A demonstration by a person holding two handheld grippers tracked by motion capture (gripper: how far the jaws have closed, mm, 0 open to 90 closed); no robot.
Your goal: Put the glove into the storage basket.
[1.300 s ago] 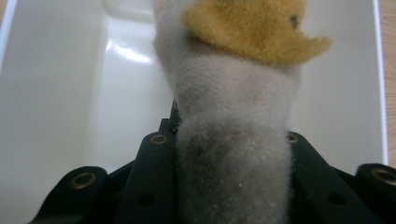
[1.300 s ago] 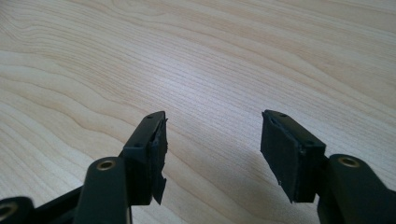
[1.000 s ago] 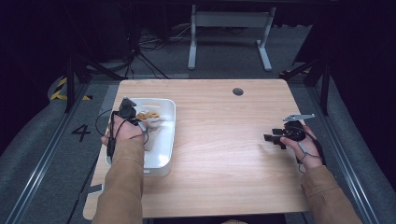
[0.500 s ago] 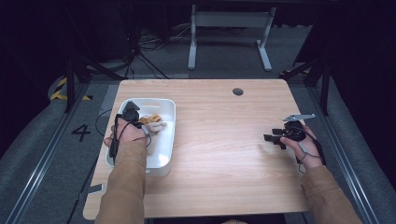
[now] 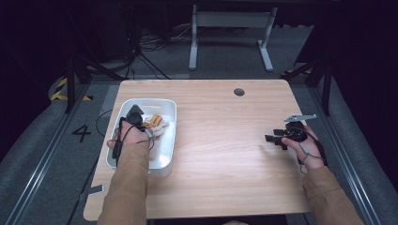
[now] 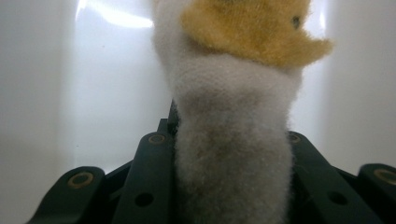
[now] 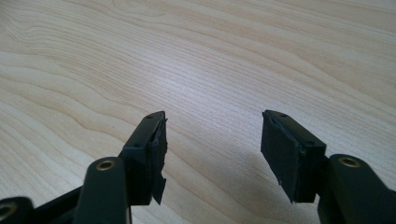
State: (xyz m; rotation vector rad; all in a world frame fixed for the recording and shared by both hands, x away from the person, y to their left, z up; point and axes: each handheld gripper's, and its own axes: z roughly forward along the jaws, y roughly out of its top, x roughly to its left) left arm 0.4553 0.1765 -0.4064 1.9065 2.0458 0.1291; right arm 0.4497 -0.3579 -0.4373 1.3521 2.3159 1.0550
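Inside the white bin (image 5: 165, 140), the left gripper (image 5: 137, 118) had drifted slightly sideways, jaws clamped on the plush toy (image 6: 233, 116) — looked ready to lift — while the right gripper (image 7: 212, 154), far right of the bin, gaped idle.

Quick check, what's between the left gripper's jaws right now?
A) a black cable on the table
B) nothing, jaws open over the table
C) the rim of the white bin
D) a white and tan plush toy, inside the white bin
D: the left gripper is shut on the plush toy, whose white fur is pinched between the jaws, with the white bin walls behind it.
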